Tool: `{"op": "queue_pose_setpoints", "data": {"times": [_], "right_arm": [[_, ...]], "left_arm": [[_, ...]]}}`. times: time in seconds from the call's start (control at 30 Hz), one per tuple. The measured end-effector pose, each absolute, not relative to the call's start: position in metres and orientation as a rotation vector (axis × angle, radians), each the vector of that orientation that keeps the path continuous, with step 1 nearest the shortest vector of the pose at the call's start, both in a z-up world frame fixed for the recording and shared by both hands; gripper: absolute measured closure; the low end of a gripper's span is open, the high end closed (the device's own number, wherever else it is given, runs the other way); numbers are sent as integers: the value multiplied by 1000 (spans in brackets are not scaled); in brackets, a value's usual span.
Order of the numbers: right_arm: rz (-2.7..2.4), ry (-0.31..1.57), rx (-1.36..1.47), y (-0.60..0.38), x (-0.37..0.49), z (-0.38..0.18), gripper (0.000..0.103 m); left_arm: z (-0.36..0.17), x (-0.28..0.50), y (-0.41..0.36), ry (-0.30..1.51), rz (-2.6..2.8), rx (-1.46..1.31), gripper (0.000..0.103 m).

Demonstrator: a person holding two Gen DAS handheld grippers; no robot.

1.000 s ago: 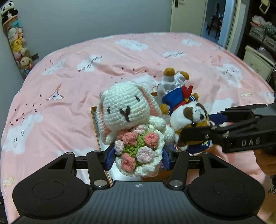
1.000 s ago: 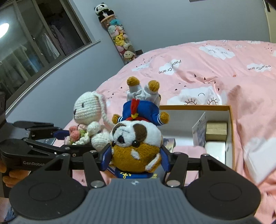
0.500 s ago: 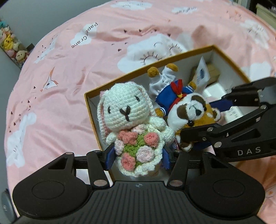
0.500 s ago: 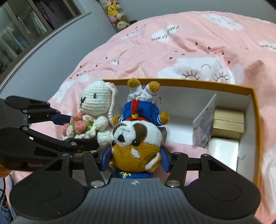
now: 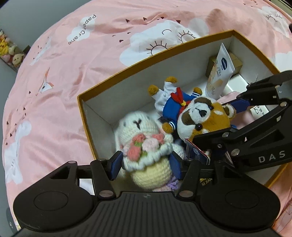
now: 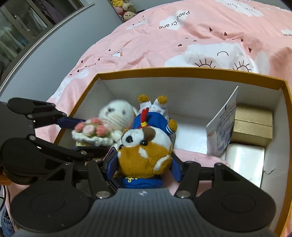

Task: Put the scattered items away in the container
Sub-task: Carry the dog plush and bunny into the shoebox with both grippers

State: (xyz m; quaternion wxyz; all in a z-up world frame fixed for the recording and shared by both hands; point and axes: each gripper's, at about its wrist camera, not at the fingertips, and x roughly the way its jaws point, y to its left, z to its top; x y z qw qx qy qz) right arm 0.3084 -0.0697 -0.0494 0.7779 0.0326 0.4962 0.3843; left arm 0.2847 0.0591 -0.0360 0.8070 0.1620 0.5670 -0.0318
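My left gripper (image 5: 146, 164) stands open around a white crochet bunny with a flower bouquet (image 5: 138, 134), which tips head-down into the left end of the orange-rimmed box (image 5: 127, 69); its image is blurred. My right gripper (image 6: 144, 165) holds a brown-and-white plush dog (image 6: 146, 151) with a blue sailor plush (image 6: 151, 118) attached, low inside the same box (image 6: 182, 71). The bunny (image 6: 113, 116) and left gripper (image 6: 60, 127) show at the left of the right wrist view. The right gripper (image 5: 228, 124) shows at the right of the left wrist view.
Inside the box's right end stand a gold box (image 6: 253, 124), a white box (image 6: 244, 160) and an upright printed packet (image 6: 222, 127). The box lies on a pink cloud-print bedspread (image 5: 91, 45). Small plush toys (image 6: 126, 9) line the far wall.
Both grippers have gone down into the box with their toys. The left jaws have opened and the bunny has tipped forward, head down, out of their grip.
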Motion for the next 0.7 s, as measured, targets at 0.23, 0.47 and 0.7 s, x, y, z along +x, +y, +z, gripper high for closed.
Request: {"op": "queue_pose_setpoints", "data": {"times": [0.23, 0.47, 0.7], "right_arm": [[837, 1030, 29, -70, 302, -43, 37], [852, 961, 42, -78, 297, -28, 37], [826, 1019, 52, -67, 307, -43, 60]], "left_arm": [[-26, 278, 61, 1152, -86, 355, 40], [-5, 258, 62, 1103, -105, 338, 48], [1, 249, 65, 1085, -107, 325, 49]]}}
